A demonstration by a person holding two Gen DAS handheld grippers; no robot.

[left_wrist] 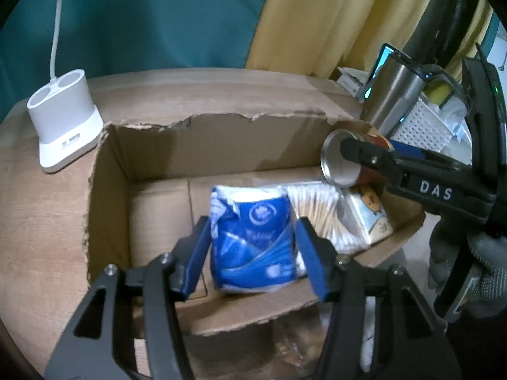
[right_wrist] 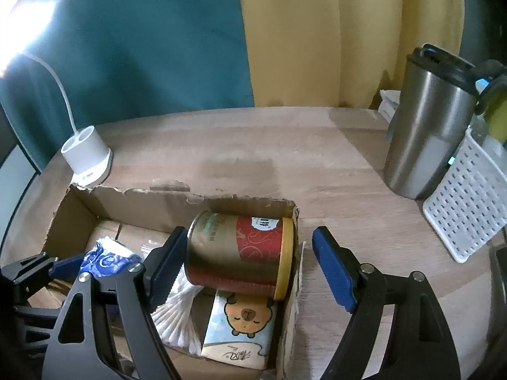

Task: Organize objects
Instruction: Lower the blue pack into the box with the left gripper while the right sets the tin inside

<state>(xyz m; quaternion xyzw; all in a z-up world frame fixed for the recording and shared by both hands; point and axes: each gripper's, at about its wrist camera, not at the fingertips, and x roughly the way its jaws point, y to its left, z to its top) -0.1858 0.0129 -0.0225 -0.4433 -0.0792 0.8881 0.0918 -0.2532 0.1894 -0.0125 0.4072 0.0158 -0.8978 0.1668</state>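
Note:
A torn cardboard box [left_wrist: 152, 145] [right_wrist: 82, 209] sits on the wooden table. My left gripper [left_wrist: 253, 256] is over the box with its blue pads against a blue and white tissue pack [left_wrist: 253, 237] [right_wrist: 104, 261]. My right gripper [right_wrist: 250, 266] is open around a gold and red can [right_wrist: 240, 253] [left_wrist: 345, 161] that lies on its side at the box's right end, resting on a cartoon-bear tissue pack [right_wrist: 244, 326] [left_wrist: 370, 212]. The right pad stands clear of the can's lid. A bag of cotton swabs [right_wrist: 177, 313] [left_wrist: 320, 205] lies between the packs.
A white charging stand [left_wrist: 63, 120] [right_wrist: 87, 155] with a cable stands left of the box. A steel tumbler [right_wrist: 427, 126] [left_wrist: 393, 98] and a white perforated basket [right_wrist: 469, 202] [left_wrist: 421, 126] stand at the right. Teal and yellow curtains hang behind the table.

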